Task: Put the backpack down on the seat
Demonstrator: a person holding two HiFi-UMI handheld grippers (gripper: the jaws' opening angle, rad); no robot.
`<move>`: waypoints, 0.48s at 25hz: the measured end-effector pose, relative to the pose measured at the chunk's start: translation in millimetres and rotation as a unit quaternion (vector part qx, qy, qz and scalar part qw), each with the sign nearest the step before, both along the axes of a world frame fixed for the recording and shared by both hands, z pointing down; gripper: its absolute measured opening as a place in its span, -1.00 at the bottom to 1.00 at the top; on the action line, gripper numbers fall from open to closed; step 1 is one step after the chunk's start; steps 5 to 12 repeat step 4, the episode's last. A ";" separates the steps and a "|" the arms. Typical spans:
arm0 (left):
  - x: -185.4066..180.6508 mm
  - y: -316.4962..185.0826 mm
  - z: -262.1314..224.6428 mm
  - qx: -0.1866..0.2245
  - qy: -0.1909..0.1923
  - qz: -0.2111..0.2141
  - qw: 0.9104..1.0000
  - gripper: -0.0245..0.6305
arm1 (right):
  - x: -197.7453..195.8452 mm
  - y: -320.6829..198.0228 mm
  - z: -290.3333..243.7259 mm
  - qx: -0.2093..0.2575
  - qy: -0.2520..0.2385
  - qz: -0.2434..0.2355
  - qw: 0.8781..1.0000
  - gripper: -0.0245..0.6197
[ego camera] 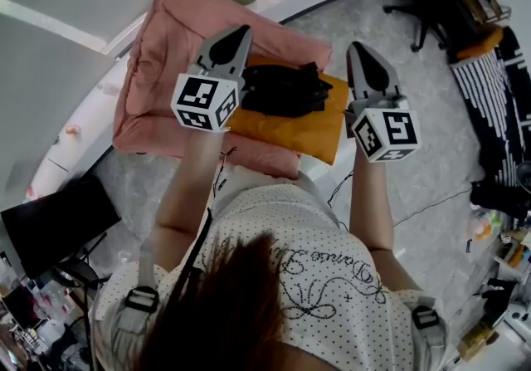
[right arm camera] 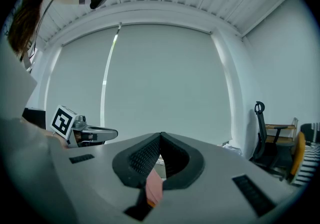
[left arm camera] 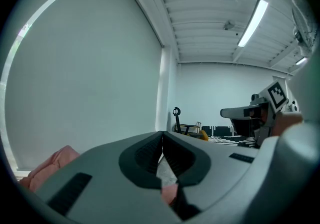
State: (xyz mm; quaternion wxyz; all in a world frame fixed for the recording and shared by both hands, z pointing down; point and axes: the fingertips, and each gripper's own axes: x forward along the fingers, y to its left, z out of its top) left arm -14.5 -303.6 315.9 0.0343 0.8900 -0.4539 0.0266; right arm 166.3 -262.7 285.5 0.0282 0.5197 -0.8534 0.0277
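Pink seat carried an orange cushion, with the black backpack lying on it, long axis left-right, below and between both grippers. Left gripper was nearer, over its left end. Right gripper was just off the right end; both level, jaws pressed together, empty.

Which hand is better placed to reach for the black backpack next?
Left, probably: in the head view the left tongs, shut and empty, meet the backpack's edge, while the right tongs, also shut, show a gap beside it.
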 end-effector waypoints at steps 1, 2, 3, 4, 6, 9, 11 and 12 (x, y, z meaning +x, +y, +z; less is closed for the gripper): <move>-0.2 -0.6 -0.4 0.002 0.001 0.000 1.000 -0.91 | 0.1 -1.1 -0.4 0.000 -0.001 0.000 1.000 -0.89; -0.5 -1.1 -1.2 0.005 0.002 0.000 1.000 -0.91 | 0.1 -2.3 -1.0 0.001 -0.001 0.000 1.000 -0.89; -0.9 -1.7 -2.1 0.008 0.003 -0.001 1.000 -0.91 | 0.1 -3.3 -1.6 0.002 -0.001 0.000 1.000 -0.89; -1.4 -2.2 -3.2 0.011 0.004 -0.001 1.000 -0.91 | 0.1 -4.4 -2.3 0.002 -0.002 0.000 1.000 -0.89; -1.4 -2.2 -3.2 0.011 0.004 -0.001 1.000 -0.91 | 0.1 -4.4 -2.3 0.002 -0.002 0.000 1.000 -0.89; -1.4 -2.2 -3.2 0.011 0.004 -0.001 1.000 -0.91 | 0.1 -4.4 -2.3 0.002 -0.002 0.000 1.000 -0.89; -1.4 -2.2 -3.2 0.011 0.004 -0.001 1.000 -0.91 | 0.1 -4.4 -2.3 0.002 -0.002 0.000 1.000 -0.89; -1.4 -2.2 -3.2 0.011 0.004 -0.001 1.000 -0.91 | 0.1 -4.4 -2.3 0.002 -0.002 0.000 1.000 -0.89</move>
